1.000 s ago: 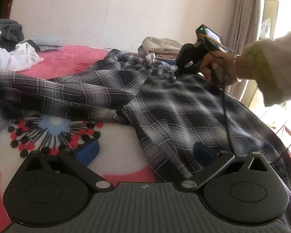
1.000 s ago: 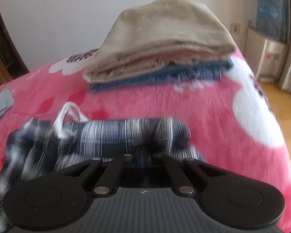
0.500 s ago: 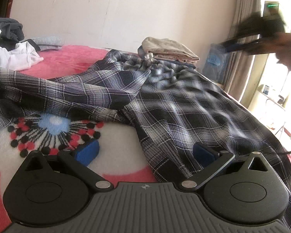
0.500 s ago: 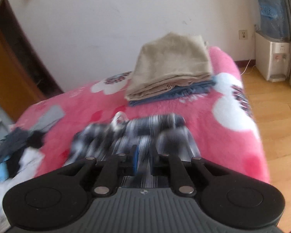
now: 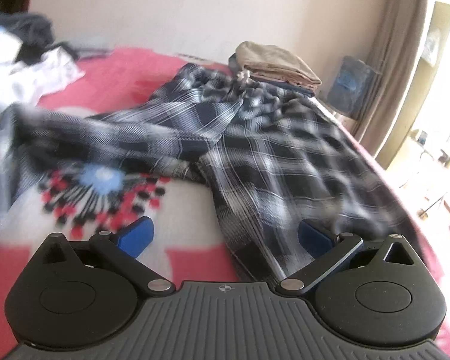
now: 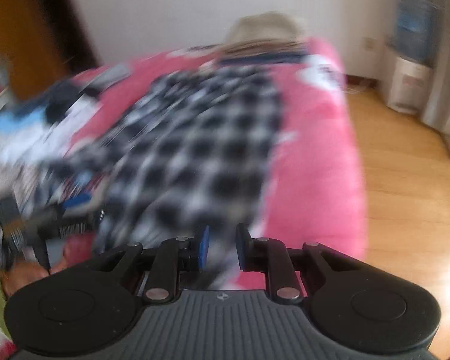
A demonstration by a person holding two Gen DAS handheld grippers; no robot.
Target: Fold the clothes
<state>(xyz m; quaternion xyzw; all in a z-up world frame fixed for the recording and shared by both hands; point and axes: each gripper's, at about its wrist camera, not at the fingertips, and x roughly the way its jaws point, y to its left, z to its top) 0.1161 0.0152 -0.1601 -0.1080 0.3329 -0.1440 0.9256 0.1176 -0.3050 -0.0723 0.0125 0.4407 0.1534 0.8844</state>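
Dark plaid trousers (image 5: 270, 156) lie spread on the pink flowered blanket (image 5: 192, 258), waistband toward the far folded pile. My left gripper (image 5: 225, 237) is open wide just above the blanket, and the near hem of one trouser leg lies between its fingers, close to the right pad (image 5: 313, 238). The right wrist view is blurred by motion. There my right gripper (image 6: 222, 247) hangs above the near end of the trousers (image 6: 201, 150), its blue pads a small gap apart. I cannot tell whether cloth lies between them. The left gripper (image 6: 45, 222) shows at the lower left, in a hand.
A folded beige and blue pile (image 5: 279, 66) sits at the far end of the bed. Loose white and dark clothes (image 5: 24, 69) lie at the far left. The bed edge drops to a wooden floor (image 6: 405, 180) on the right, with a water dispenser (image 6: 411, 60) by the wall.
My right gripper let go of the waistband, opened a little, and swung back high toward the near end of the trousers. My left gripper stays open and has shifted slightly.
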